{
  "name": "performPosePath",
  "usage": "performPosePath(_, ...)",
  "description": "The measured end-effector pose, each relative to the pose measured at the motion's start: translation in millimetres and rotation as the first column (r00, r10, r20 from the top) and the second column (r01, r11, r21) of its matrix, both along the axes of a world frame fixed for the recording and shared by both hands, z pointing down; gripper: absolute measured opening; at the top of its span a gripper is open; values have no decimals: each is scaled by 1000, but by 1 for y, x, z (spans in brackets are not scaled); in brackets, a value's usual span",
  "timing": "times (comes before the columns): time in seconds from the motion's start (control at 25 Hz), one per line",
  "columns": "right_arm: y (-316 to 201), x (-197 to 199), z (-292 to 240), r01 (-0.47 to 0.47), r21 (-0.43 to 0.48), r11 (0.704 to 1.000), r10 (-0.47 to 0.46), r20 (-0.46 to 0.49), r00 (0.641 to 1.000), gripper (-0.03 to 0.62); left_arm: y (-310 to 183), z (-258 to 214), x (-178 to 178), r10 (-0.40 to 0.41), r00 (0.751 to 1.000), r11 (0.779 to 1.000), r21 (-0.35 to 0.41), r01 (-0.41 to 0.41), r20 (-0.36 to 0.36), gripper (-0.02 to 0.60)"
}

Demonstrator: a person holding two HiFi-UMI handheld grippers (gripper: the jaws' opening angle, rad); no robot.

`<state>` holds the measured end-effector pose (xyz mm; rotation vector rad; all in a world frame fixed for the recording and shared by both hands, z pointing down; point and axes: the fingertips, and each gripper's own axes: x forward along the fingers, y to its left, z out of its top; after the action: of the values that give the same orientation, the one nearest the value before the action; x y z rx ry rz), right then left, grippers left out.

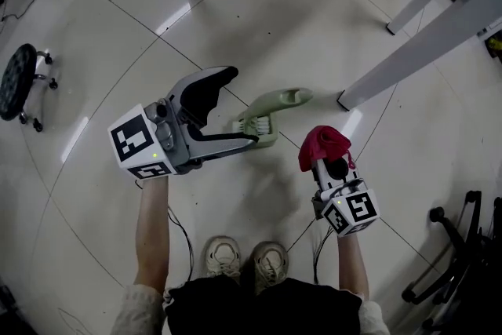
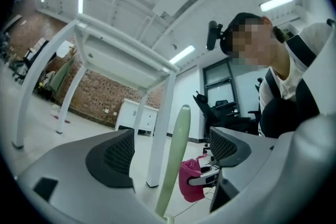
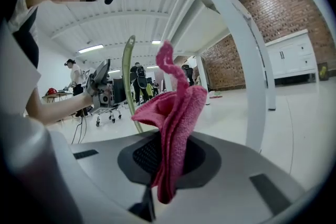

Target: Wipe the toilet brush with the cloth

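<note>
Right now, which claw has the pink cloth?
The right claw, shut on the pink cloth; the left claw stands open around the green toilet brush handle.

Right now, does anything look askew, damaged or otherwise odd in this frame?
Nothing is spilled or damaged. One oddity: the jaws of the left gripper stand well apart on either side of the toilet brush handle, seemingly not touching it, so what supports it is unclear. The cloth sits bunched in the right gripper, apart from the brush.
</note>
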<state>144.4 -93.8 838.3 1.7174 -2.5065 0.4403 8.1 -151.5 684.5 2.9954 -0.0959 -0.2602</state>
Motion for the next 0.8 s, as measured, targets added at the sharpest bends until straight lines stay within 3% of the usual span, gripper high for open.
performPosePath(0.08,-2,5,-25,-10,28,1000,9,19,1000,31,8,-26,14,63,997,997,46,-65,50,449)
performPosePath(0.2,-6,8,-57,-12,67,998,9,45,999,31,24,-42,35,180,972,980,53,-190,149,434)
performPosePath(0.28,-10,5,-73,5,86,996,-8,35,999,31,28,-49,44,208,961,972,70,-224,182,328)
performPosePath(0.32,-12,2,-79,19,96,995,-21,25,999,32,27,-52,45,204,961,971,86,-222,185,241)
performPosePath(0.36,-14,-1,-85,35,105,994,-37,15,999,31,25,-54,46,193,963,972,100,-214,188,107)
performPosePath(0.52,-18,-11,-99,85,140,987,-87,13,996,32,24,-56,46,175,960,971,125,-205,217,106)
performPosePath(0.8,-28,-18,-96,127,164,978,-140,70,988,32,19,-58,46,153,973,974,139,-178,171,104)
